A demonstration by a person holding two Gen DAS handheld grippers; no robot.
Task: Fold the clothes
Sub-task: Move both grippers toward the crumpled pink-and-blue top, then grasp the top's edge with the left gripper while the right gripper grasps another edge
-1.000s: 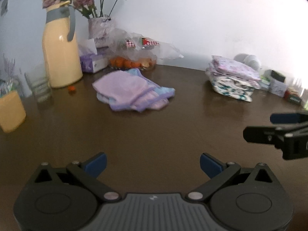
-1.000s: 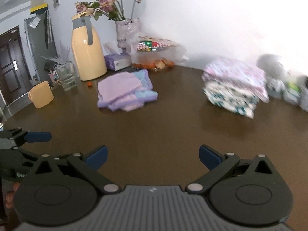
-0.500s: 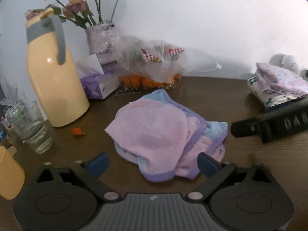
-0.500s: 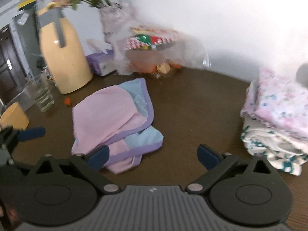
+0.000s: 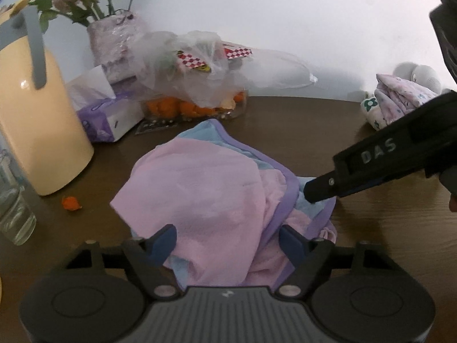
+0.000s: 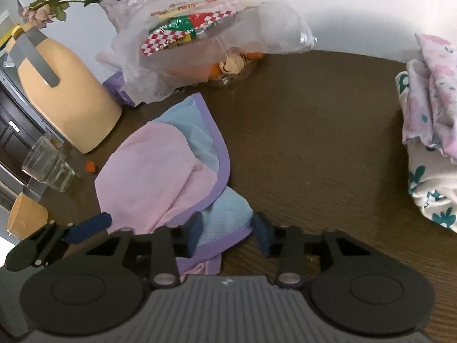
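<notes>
Pink-and-blue garment (image 5: 200, 197) lies crumpled on the brown table (image 6: 314, 131).
Left gripper (image 5: 228, 243) at its near edge and right gripper (image 6: 227, 234) at its blue corner both straddle cloth, fingers apart; yellow jug (image 5: 37, 120) far left, folded stack (image 6: 431, 131) right.

dark wooden table (image 6: 314, 131) bears crumpled garment (image 6: 160, 171), jug (image 6: 65, 97).
</notes>
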